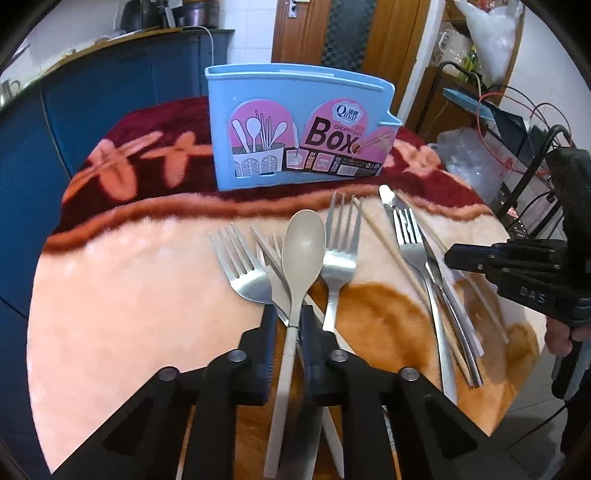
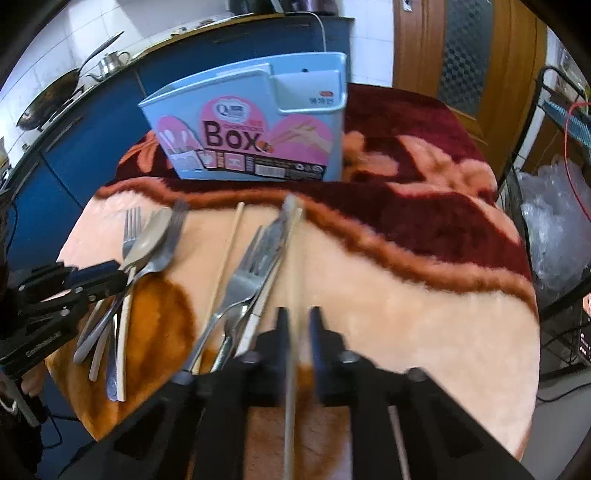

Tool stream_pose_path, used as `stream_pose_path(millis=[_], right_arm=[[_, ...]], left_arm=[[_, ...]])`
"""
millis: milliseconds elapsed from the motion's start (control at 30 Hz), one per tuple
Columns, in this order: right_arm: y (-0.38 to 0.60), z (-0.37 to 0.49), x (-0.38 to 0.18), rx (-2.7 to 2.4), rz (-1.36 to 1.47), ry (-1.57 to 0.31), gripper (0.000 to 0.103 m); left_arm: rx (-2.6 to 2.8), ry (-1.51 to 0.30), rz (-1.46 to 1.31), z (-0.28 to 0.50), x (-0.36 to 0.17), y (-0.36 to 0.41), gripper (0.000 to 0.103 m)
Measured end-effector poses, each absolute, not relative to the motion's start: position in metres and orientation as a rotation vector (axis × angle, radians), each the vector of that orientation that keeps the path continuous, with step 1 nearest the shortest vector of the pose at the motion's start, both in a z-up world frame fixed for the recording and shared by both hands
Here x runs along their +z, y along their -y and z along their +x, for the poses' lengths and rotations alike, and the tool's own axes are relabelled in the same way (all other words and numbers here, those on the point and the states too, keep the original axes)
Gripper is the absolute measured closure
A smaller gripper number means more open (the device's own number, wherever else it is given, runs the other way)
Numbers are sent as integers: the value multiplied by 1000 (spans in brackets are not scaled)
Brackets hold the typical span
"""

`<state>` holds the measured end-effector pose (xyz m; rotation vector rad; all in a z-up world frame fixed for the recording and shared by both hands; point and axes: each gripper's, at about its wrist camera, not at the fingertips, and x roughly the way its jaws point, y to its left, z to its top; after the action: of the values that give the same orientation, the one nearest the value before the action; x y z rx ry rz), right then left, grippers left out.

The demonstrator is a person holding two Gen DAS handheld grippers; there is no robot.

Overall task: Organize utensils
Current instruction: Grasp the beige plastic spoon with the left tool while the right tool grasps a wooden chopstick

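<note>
A beige plastic spoon (image 1: 303, 251) lies bowl-up over several steel forks (image 1: 242, 271) on the blanket-covered round table (image 1: 122, 295). My left gripper (image 1: 290, 321) is shut on the spoon's handle. In the right wrist view a pale chopstick (image 2: 291, 258) runs between the fingers of my right gripper (image 2: 298, 317), which is shut on it. Beside it lie a fork and a knife (image 2: 258, 251) and a second chopstick (image 2: 229, 258). A light blue utensil box (image 1: 295, 125) (image 2: 255, 122) stands upright at the far side of the table. Each view shows the other gripper at its edge.
Blue cabinets (image 1: 110, 92) stand behind the table, with a wok (image 2: 48, 99) and a kettle (image 2: 110, 61) on the counter. A black wire rack (image 2: 554, 184), red cables and plastic bags (image 1: 465, 158) crowd the right side. A wooden door (image 1: 306, 29) stands beyond.
</note>
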<state>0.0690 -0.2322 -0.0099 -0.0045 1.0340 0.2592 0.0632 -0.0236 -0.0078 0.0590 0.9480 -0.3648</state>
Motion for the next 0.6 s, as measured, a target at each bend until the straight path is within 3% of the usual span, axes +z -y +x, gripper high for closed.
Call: stream_pose_path(millis=[467,600], right_arm=[[236,72,-12,235,-49,-1087,95],[232,77,-11,237,-77,-1113,95]], left_arm=[[-271,-957,45,61,4,-16,96],[-300,-948,47,60,11,-10,81]])
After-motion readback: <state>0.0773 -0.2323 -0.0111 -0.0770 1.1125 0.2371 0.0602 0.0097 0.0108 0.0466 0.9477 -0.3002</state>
